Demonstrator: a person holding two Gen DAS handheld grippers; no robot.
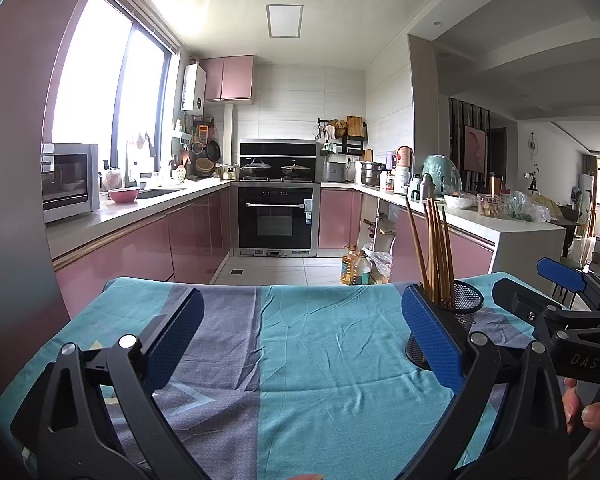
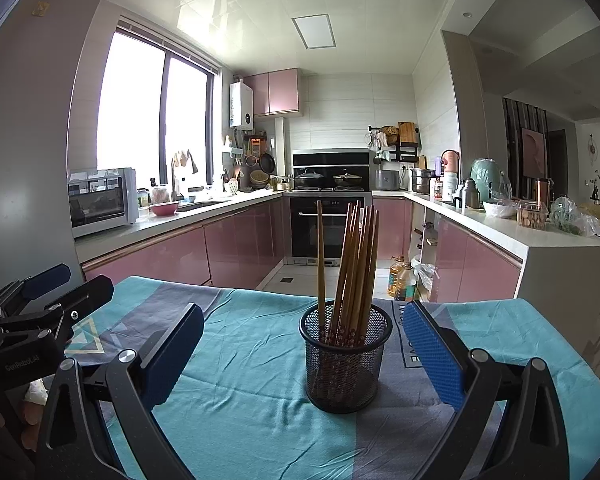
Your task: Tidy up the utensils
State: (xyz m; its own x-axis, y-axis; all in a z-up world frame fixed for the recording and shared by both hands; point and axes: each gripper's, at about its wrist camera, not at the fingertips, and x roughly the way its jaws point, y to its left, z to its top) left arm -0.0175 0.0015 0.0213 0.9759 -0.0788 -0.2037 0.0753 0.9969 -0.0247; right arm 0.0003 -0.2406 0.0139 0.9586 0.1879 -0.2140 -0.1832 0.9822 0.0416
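Both wide open, empty — left hand-held gripper [image 1: 300, 332] & right hand-held gripper [image 2: 304, 344], the right facing the black wire-mesh cup [image 2: 345, 360] w/ wooden chopsticks [image 2: 354, 264] upright inside, on the teal-grey clothed counter [image 2: 244, 360].

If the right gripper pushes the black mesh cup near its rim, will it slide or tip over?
The mesh cup probably tips rather than slides: it is tall and narrow, and the chopsticks rise far above its rim. The wrinkled cloth may also catch its base. It looks light, so a low push seems safer.
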